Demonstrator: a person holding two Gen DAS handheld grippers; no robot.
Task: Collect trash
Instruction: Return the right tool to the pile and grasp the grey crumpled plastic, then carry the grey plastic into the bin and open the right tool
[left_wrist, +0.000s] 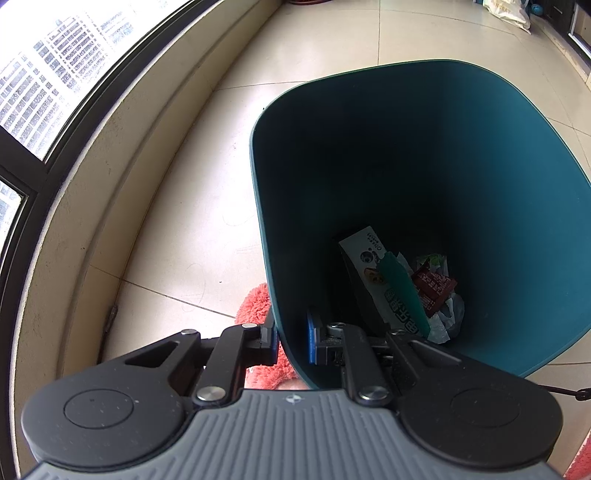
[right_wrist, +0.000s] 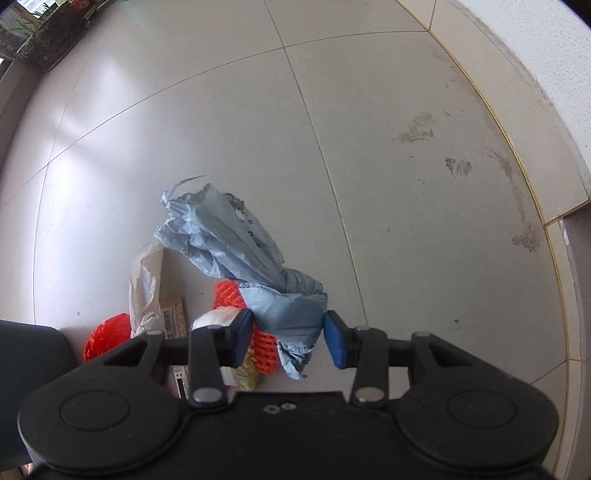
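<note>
1. Pale glossy floor tiles (right_wrist: 221, 110) carry the whole scene; a window sill (left_wrist: 122, 122) runs along one side and a white plastered ledge (right_wrist: 546, 66) along the other.
2. Left gripper (left_wrist: 291, 341): jaws clenched on the near rim of the dark teal plastic waste bin (left_wrist: 406, 147), one pad outside the wall, one inside.
3. Bin contents: a white printed carton (left_wrist: 364, 254) and crumpled wrappers (left_wrist: 434, 288) lie at the bottom.
4. Right gripper (right_wrist: 288, 334): jaws clamped on the crumpled pale blue plastic bag (right_wrist: 236, 240), which hangs from the pads above the floor.
5. Remaining litter: orange foam netting (right_wrist: 105, 336) and a whitish plastic bag (right_wrist: 146, 284) lie beside the blue bag.
6. Step in hand, as judged: pickup of the blue bag.
7. Next move calls for carrying the bag over the bin mouth, then releasing; trailing folds may snag the netting.
</note>
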